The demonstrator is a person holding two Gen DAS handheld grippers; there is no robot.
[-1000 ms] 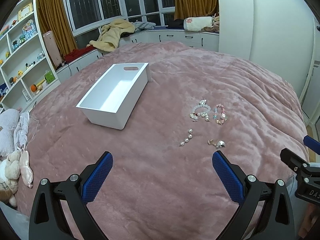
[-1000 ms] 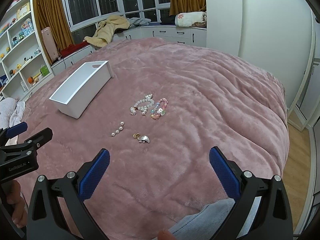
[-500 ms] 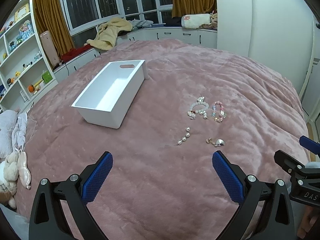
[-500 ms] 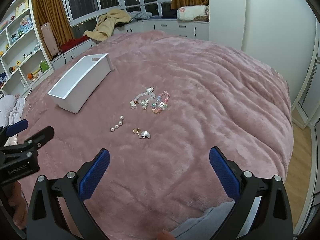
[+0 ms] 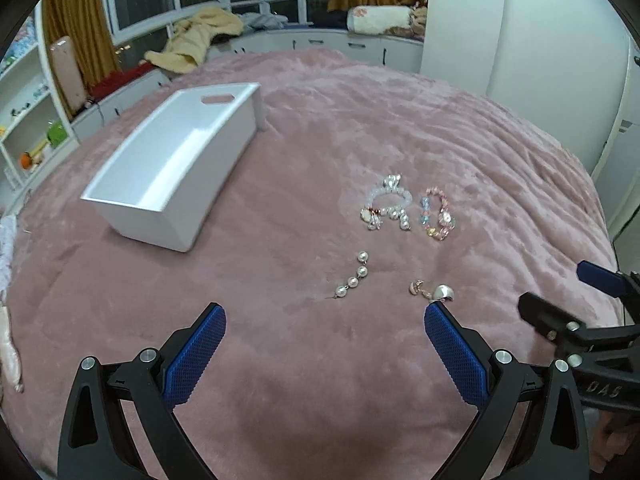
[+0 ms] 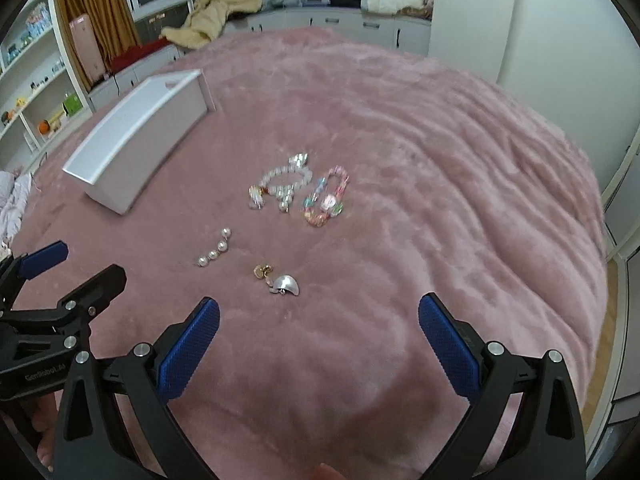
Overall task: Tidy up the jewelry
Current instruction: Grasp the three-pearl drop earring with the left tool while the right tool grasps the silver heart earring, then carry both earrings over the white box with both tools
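Note:
Several pieces of jewelry lie on a pink plush bedspread (image 5: 360, 380). A white bead bracelet (image 5: 386, 202) (image 6: 280, 186) and a pastel bead bracelet (image 5: 436, 214) (image 6: 326, 196) lie side by side. Nearer lie a short pearl strand (image 5: 353, 276) (image 6: 215, 253) and a silver shell earring with a gold stud (image 5: 434, 291) (image 6: 280, 280). A white empty bin (image 5: 168, 168) (image 6: 140, 136) stands to their left. My left gripper (image 5: 324, 316) and right gripper (image 6: 318, 308) are open and empty, hovering just short of the near pieces.
White shelves with toys (image 5: 28, 128) line the left wall. A window bench with a yellow blanket (image 5: 192, 42) runs along the back. The bed's right edge drops to a wooden floor (image 6: 600, 360). Each gripper shows at the edge of the other's view.
Both grippers have moved forward and lower toward the jewelry, which now looks larger. Jaws stay open. Nothing on the bed has moved.

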